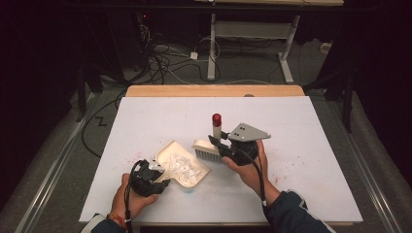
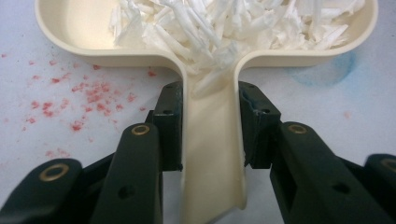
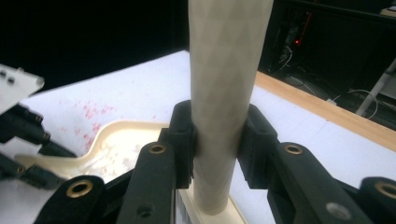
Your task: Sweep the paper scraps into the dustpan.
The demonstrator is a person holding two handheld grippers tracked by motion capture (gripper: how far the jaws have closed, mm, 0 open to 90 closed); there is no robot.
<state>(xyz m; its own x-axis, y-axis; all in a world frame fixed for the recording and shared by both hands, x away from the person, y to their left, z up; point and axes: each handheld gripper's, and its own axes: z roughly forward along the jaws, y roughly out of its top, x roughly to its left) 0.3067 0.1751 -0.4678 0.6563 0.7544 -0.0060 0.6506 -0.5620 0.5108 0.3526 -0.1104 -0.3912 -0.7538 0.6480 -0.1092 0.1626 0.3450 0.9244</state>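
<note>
A cream dustpan [image 1: 170, 145] lies on the white table cover, loaded with white paper shreds [image 1: 184, 166]. My left gripper [image 1: 157, 170] is shut on its handle; in the left gripper view the pads [image 2: 170, 126] press both sides of the handle, with the dustpan [image 2: 79, 28] and shreds [image 2: 224, 23] beyond my left gripper [image 2: 210, 100]. My right gripper [image 1: 217, 141] is shut on the upright handle of a cream brush [image 1: 206, 151] with a red cap, just right of the pan. The brush handle [image 3: 229, 56] stands between the pads of the right gripper [image 3: 218, 126], and the dustpan [image 3: 116, 133] lies to its left.
Red specks [image 2: 88, 93] dot the cover left of the pan handle, and a faint blue smudge [image 2: 327, 74] lies to its right. The wooden table edge [image 1: 214, 91] runs along the far side. Cables [image 1: 165, 58] and desk legs [image 1: 212, 48] stand on the floor beyond.
</note>
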